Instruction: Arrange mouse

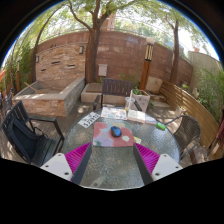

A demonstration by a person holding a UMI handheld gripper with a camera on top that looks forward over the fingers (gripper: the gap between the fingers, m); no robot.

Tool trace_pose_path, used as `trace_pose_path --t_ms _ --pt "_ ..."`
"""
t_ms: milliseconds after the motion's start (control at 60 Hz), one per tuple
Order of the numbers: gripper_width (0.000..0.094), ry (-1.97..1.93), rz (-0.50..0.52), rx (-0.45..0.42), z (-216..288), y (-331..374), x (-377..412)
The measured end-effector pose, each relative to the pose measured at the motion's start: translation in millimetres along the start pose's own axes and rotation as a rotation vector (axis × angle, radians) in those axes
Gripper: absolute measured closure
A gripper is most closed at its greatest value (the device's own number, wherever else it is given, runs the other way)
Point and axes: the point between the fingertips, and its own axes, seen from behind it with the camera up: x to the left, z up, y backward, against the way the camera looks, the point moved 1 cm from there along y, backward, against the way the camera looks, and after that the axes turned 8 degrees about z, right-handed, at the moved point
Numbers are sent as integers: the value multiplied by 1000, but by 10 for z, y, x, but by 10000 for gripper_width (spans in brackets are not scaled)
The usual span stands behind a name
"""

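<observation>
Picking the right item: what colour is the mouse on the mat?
Dark blue-black mouse on a red-and-grey mat; gripper view.

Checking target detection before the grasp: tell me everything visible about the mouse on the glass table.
The small dark blue-grey computer mouse shows as a rounded, oval shape, too small for buttons or a cable to be made out. It lies flat on a red-and-white rectangular mat on the round glass table, beyond the tool. The tool's fingers are open, nothing between them, and they do not touch the mouse.

gripper view | on gripper (112, 160) | faces forward over table (150, 140), near
</observation>
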Motion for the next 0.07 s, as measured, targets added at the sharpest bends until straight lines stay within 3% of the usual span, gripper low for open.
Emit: trace_pose_path --t_ms 67 --pt "83 8 -4 -5 2 33 30"
